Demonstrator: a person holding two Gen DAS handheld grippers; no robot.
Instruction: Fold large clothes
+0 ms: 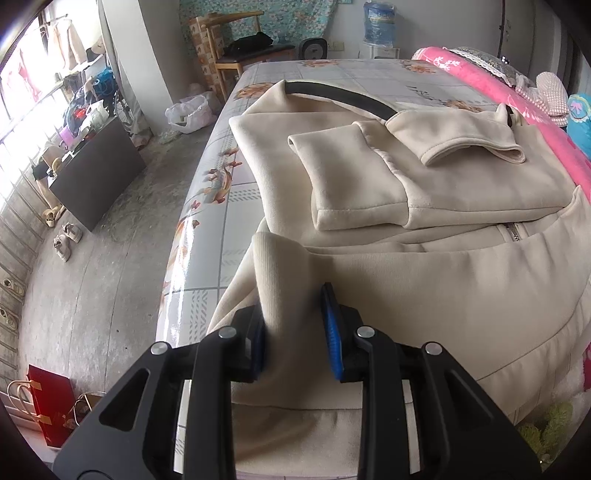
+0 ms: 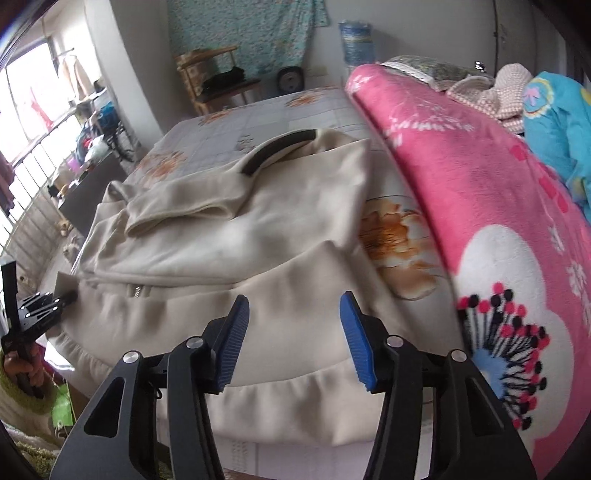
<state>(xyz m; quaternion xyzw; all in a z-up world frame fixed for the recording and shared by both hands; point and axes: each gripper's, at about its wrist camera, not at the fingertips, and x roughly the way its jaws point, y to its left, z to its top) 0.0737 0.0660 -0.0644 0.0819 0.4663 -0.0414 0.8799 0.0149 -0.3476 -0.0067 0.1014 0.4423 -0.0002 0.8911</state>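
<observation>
Left tongs (image 1: 295,332) clamped shut; right tongs (image 2: 295,332) spread apart.

A pink fleece blanket (image 2: 461,177) with white flower shapes lies heaped along one side of the bed (image 1: 236,192), whose glossy sheet shows grey squares and orange blooms. On the blanket sit a turquoise cushion (image 2: 554,125) and a beige knitted item (image 2: 506,92). Past the bed's far end stands a wooden chair (image 1: 236,48) carrying dark clothing, beside it a small black fan (image 1: 313,48) and a blue water jug (image 1: 378,24). On the concrete floor (image 1: 110,258) are a white plastic bag (image 1: 190,112), a dark cabinet (image 1: 99,170), pale shoes (image 1: 66,240) and a red paper bag (image 1: 50,406).
</observation>
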